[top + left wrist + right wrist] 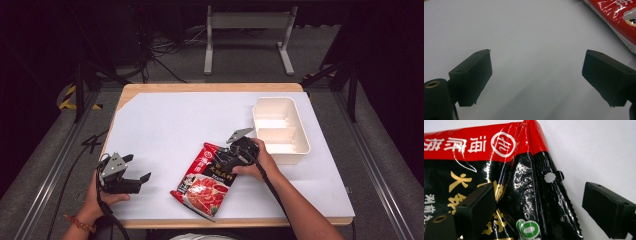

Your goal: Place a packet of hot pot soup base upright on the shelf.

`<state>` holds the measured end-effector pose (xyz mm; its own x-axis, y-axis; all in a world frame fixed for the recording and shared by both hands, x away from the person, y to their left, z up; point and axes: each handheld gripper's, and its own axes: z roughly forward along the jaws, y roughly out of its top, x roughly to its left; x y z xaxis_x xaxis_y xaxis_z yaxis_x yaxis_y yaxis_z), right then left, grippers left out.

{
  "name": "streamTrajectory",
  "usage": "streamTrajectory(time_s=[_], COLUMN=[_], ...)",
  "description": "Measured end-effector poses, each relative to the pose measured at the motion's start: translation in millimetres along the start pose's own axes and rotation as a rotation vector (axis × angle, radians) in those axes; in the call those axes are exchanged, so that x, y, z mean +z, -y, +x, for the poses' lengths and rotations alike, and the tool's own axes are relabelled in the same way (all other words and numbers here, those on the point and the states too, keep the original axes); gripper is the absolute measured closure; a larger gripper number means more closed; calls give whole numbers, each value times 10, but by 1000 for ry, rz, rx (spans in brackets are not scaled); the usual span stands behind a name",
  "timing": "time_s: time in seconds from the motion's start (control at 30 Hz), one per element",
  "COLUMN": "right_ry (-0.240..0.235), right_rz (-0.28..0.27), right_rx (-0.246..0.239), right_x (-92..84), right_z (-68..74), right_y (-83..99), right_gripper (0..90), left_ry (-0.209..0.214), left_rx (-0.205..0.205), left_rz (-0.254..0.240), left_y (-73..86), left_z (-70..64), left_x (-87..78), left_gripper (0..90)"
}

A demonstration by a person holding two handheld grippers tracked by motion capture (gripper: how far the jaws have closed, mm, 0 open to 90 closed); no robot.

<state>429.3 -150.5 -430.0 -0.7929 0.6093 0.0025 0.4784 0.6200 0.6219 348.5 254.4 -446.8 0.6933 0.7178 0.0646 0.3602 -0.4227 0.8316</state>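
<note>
Red and black foil, shiny and wrinkled: that was the sauce packet lying flat on the white table sheet in the high view, near my edge. My right gripper hung over its upper end, jaws apart, nothing clamped. My left gripper rested low at the left, well apart from the packet, also with its jaws apart and empty. The white tray stood just beside my right hand, toward the far right; its two compartments looked empty.

In the left gripper view, my two pads stood wide over bare sheet, and one corner of the packet showed at the top right.

In the right gripper view, the packet's serrated edge with the small hang hole lay between my open jaws, one pad over the foil, the other over the sheet. I judged that a good grip needed both pads lower, around the sealed edge, closing slowly so the slippery foil would not slide away.
</note>
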Motion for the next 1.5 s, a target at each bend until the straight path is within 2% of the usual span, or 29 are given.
streamTrajectory(time_s=[0.03,0.1,0.13,0.17,0.2,0.23,0.3,0.33,0.4,0.43,0.5,0.6,0.7,0.77,0.83,0.87,0.9,1.0,1.07,1.13,1.23,1.27,1.3,1.5], right_ry=[-40,-80,-80,-138,-138,-165,-186,-190,-167,-167,-152,-130,-88,-85,-90,-90,-88,-85,-83,-80,-43,-43,-16,41], right_rz=[3,-1,-1,-3,-3,2,-1,1,-8,-8,-27,-43,-55,-60,-101,-101,-133,-172,-224,-240,-289,-289,-291,-293], right_rx=[1,12,12,24,24,33,25,17,-9,-9,-14,-29,-82,-80,-96,-96,-127,-168,-205,-221,-271,-271,-295,-355], right_x=[15,25,25,23,23,16,5,-2,-22,-22,-40,-60,-128,-156,-307,-307,-433,-603,-756,-810,-1056,-1056,-1129,-1257], right_z=[-9,-11,-11,-19,-19,-21,-10,0,12,12,-1,4,56,69,98,98,155,243,309,330,402,402,409,399], right_y=[-6,-7,-7,-2,-2,-1,-4,-7,-9,-9,1,-3,-43,-57,-127,-127,-191,-299,-377,-400,-511,-511,-563,-705], right_gripper=[162,231,231,323,323,410,481,512,685,685,779,848,869,872,877,877,880,880,881,881,880,880,881,881], left_ry=[-1,-6,-6,-7,-7,-1,-1,-1,-12,-12,-10,-8,-11,-15,-29,-34,-37,-33,-30,-28,-25,-25,-26,-24], left_rx=[0,3,3,5,5,5,6,6,12,12,18,19,21,20,19,15,8,3,4,4,1,1,3,-3], left_rz=[0,6,6,7,7,8,11,11,28,28,38,38,39,39,31,22,6,4,1,-1,-3,-3,-3,-10], left_y=[1,2,2,2,2,0,-1,-1,-2,-2,2,2,2,0,-5,-6,-8,-6,-5,-5,-5,-5,-7,-4], left_z=[4,4,4,2,2,0,-4,-4,-9,-9,-8,-9,-8,-10,-12,-13,-7,-2,-3,-3,1,1,-2,0], left_x=[1,3,3,6,6,11,10,10,17,17,20,22,20,17,5,-7,-22,-26,-30,-30,-25,-25,-24,-28], left_gripper=[101,102,105,107,107,107,108,108,113,117,118,120,122,126,136,136,142,142,141,139,133,133,131,130])
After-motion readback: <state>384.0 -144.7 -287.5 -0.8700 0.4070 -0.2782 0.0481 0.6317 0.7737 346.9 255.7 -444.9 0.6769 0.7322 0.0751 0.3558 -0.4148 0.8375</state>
